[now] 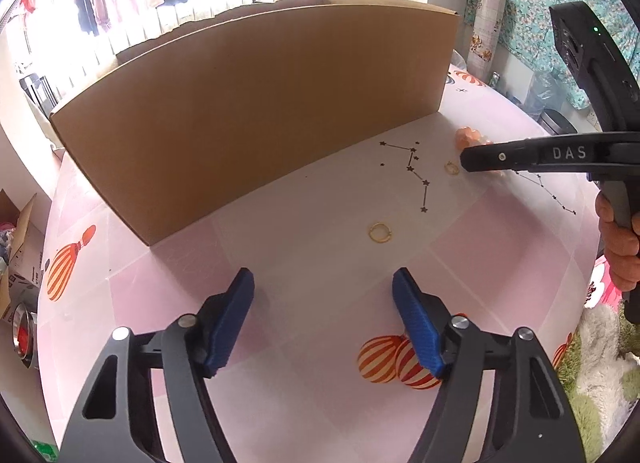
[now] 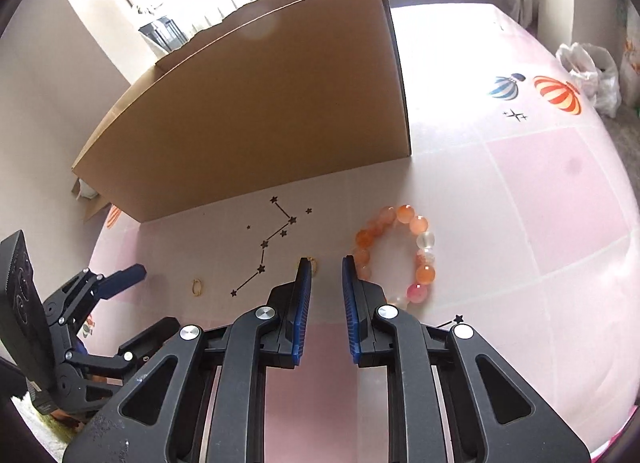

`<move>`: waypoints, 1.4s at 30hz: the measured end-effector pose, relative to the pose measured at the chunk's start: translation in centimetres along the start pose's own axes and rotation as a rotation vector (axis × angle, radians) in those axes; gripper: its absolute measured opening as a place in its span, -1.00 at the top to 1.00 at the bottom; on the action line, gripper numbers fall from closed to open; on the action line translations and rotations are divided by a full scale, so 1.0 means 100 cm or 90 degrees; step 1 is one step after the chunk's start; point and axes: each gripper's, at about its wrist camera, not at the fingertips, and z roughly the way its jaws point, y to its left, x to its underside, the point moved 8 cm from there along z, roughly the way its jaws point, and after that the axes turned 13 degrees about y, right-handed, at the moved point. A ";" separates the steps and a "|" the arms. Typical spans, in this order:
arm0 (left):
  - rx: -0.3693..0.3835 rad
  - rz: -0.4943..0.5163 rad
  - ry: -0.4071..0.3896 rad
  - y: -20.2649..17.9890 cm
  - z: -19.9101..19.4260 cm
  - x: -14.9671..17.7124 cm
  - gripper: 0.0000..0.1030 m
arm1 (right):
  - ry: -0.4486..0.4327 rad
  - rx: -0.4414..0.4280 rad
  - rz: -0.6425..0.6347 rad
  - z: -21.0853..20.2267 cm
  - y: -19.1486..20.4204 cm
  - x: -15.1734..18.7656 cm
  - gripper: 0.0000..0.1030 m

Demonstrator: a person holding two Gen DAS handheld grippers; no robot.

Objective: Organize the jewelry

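A small gold ring (image 1: 380, 232) lies on the pink table ahead of my open, empty left gripper (image 1: 323, 288). A second gold ring (image 1: 452, 167) lies further right, just left of my right gripper's tip (image 1: 468, 161). An orange bead bracelet (image 2: 400, 253) lies on the table; my right gripper (image 2: 326, 263) is open a narrow way and empty, its right finger at the bracelet's left edge, its left finger partly hiding the second ring (image 2: 314, 263). The first ring (image 2: 197, 286) shows at left.
A large open cardboard box (image 1: 256, 119) stands across the back of the table, also in the right wrist view (image 2: 260, 123). The pink tablecloth (image 1: 320, 383) has balloon and star prints. A white plastic bag (image 2: 592, 75) sits at the far right edge.
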 end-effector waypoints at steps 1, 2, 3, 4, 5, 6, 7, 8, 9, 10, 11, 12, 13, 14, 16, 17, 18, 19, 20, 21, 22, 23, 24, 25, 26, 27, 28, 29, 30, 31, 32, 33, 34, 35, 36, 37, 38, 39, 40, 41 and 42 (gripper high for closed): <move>0.005 0.000 0.000 -0.003 0.000 -0.003 -0.20 | -0.003 0.000 -0.002 -0.001 0.001 0.000 0.67; 0.011 -0.002 -0.002 -0.005 0.000 -0.007 -0.14 | -0.007 0.001 -0.005 -0.001 0.003 0.000 0.67; 0.018 -0.003 -0.006 -0.008 -0.001 -0.010 -0.10 | -0.008 0.002 -0.002 -0.002 0.003 0.000 0.67; 0.024 -0.003 -0.009 -0.011 -0.001 -0.014 -0.02 | -0.011 0.002 -0.006 -0.004 0.002 0.003 0.67; 0.028 -0.002 -0.010 -0.014 0.000 -0.017 0.06 | -0.014 0.003 -0.011 -0.006 0.002 0.006 0.67; 0.031 0.000 -0.009 -0.016 0.002 -0.018 0.11 | -0.016 0.005 -0.015 -0.006 0.003 0.006 0.67; 0.033 0.002 -0.006 -0.018 0.003 -0.020 0.21 | -0.017 0.007 -0.019 -0.006 0.004 0.007 0.67; 0.035 0.007 -0.002 -0.021 0.006 -0.021 0.26 | -0.018 0.007 -0.021 -0.002 0.009 0.006 0.67; 0.035 0.011 0.003 -0.023 0.008 -0.021 0.37 | -0.018 0.006 -0.023 -0.001 0.009 0.006 0.67; 0.034 0.016 0.005 -0.025 0.008 -0.022 0.43 | -0.019 0.007 -0.025 0.000 0.008 0.006 0.67; 0.028 0.021 0.003 -0.027 0.009 -0.022 0.50 | -0.020 0.006 -0.026 -0.005 0.002 0.012 0.67; 0.025 0.027 0.003 -0.029 0.009 -0.023 0.53 | -0.020 0.003 -0.025 -0.004 0.002 0.012 0.67; 0.015 0.025 0.009 -0.029 0.008 -0.022 0.58 | -0.021 -0.001 -0.025 -0.009 0.005 0.013 0.67; 0.015 0.026 0.009 -0.029 0.009 -0.023 0.60 | -0.022 -0.003 -0.025 -0.013 0.006 0.015 0.67; 0.010 0.032 0.009 -0.031 0.009 -0.023 0.64 | -0.024 -0.004 -0.026 -0.018 0.005 0.017 0.67; 0.008 0.034 0.008 -0.031 0.010 -0.025 0.66 | -0.024 -0.005 -0.025 -0.015 0.008 0.016 0.67; 0.007 0.034 0.008 -0.031 0.011 -0.025 0.67 | -0.024 -0.007 -0.025 -0.015 0.007 0.016 0.67; 0.007 0.035 0.007 -0.032 0.011 -0.026 0.68 | -0.025 -0.008 -0.024 -0.019 0.002 0.018 0.67; 0.007 0.037 0.006 -0.032 0.012 -0.026 0.70 | -0.026 -0.009 -0.026 -0.022 0.000 0.019 0.67; 0.005 0.040 0.005 -0.033 0.013 -0.027 0.71 | -0.026 -0.009 -0.027 -0.024 -0.002 0.020 0.67; 0.003 0.043 0.004 -0.034 0.013 -0.028 0.73 | -0.026 -0.008 -0.028 -0.025 -0.003 0.020 0.67; 0.002 0.046 0.003 -0.034 0.013 -0.028 0.75 | -0.026 -0.009 -0.028 -0.025 -0.004 0.020 0.67; 0.001 0.050 0.001 -0.035 0.014 -0.028 0.77 | -0.026 -0.010 -0.027 -0.024 -0.004 0.021 0.67; -0.002 0.052 -0.001 -0.036 0.013 -0.028 0.77 | -0.026 -0.011 -0.026 -0.024 -0.004 0.021 0.67; -0.005 0.054 -0.001 -0.037 0.013 -0.028 0.77 | -0.026 -0.011 -0.026 -0.023 -0.005 0.021 0.67; -0.007 0.055 -0.002 -0.037 0.013 -0.028 0.78 | -0.026 -0.010 -0.025 -0.023 -0.004 0.021 0.67; -0.007 0.055 -0.003 -0.038 0.013 -0.028 0.78 | -0.026 -0.011 -0.025 -0.023 -0.005 0.021 0.67; -0.007 0.054 -0.003 -0.038 0.013 -0.028 0.78 | -0.026 -0.011 -0.026 -0.023 -0.005 0.021 0.67; -0.006 0.053 -0.004 -0.038 0.013 -0.028 0.78 | -0.026 -0.010 -0.027 -0.023 -0.004 0.021 0.67; -0.006 0.052 -0.004 -0.038 0.013 -0.028 0.78 | -0.026 -0.009 -0.030 -0.023 -0.004 0.021 0.67; -0.006 0.050 -0.004 -0.038 0.012 -0.027 0.78 | -0.025 -0.007 -0.033 -0.023 -0.003 0.021 0.67; -0.007 0.049 -0.003 -0.038 0.012 -0.026 0.78 | -0.025 -0.003 -0.037 -0.023 -0.003 0.021 0.67; -0.009 0.048 -0.003 -0.037 0.011 -0.025 0.79 | -0.025 0.005 -0.039 -0.022 0.000 0.021 0.67; -0.011 0.047 -0.003 -0.037 0.011 -0.024 0.80 | -0.024 0.010 -0.043 -0.022 0.001 0.020 0.67; -0.013 0.047 -0.002 -0.036 0.009 -0.022 0.80 | -0.023 0.014 -0.047 -0.021 0.002 0.020 0.67; -0.015 0.047 -0.002 -0.035 0.009 -0.021 0.80 | -0.022 0.020 -0.052 -0.020 0.003 0.020 0.67; -0.017 0.046 -0.001 -0.034 0.009 -0.021 0.80 | -0.021 0.030 -0.056 -0.019 0.004 0.019 0.67; -0.016 0.044 -0.001 -0.034 0.008 -0.020 0.80 | -0.022 0.038 -0.062 -0.019 0.005 0.019 0.66; -0.016 0.043 0.000 -0.033 0.008 -0.020 0.80 | -0.022 0.046 -0.068 -0.018 0.006 0.018 0.63; -0.016 0.041 0.000 -0.033 0.008 -0.019 0.80 | -0.023 0.053 -0.073 -0.017 0.007 0.017 0.59; -0.015 0.039 0.000 -0.032 0.007 -0.019 0.80 | -0.022 0.057 -0.079 -0.016 0.009 0.016 0.58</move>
